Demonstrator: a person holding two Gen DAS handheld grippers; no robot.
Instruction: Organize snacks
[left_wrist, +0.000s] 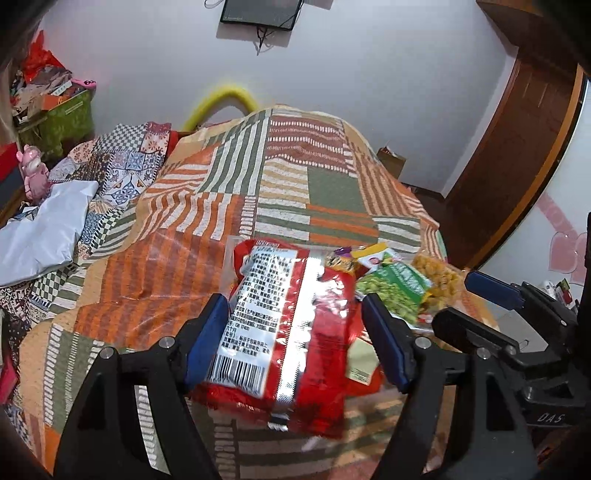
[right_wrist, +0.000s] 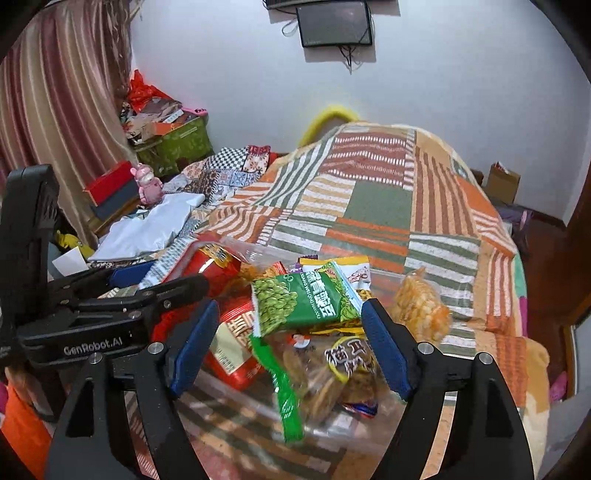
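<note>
Patchwork bedspread (right_wrist: 373, 206), grey bag (right_wrist: 147, 229) beside snacks (right_wrist: 306, 302)

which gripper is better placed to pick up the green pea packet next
Right. The green pea packet lies just ahead of the right gripper, between its open jaws. The left gripper straddles the red snack bag, with the pea packet off to its right side.

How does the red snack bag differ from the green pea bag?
The red bag is larger and shows its back, with a white label, small print and a barcode; the green bag is smaller and shows its front, with pictured peas. The red bag sits between the left gripper's fingers, while the green bag lies on top of the snack pile. Both are sealed, shiny packets on the striped bedspread.
</note>
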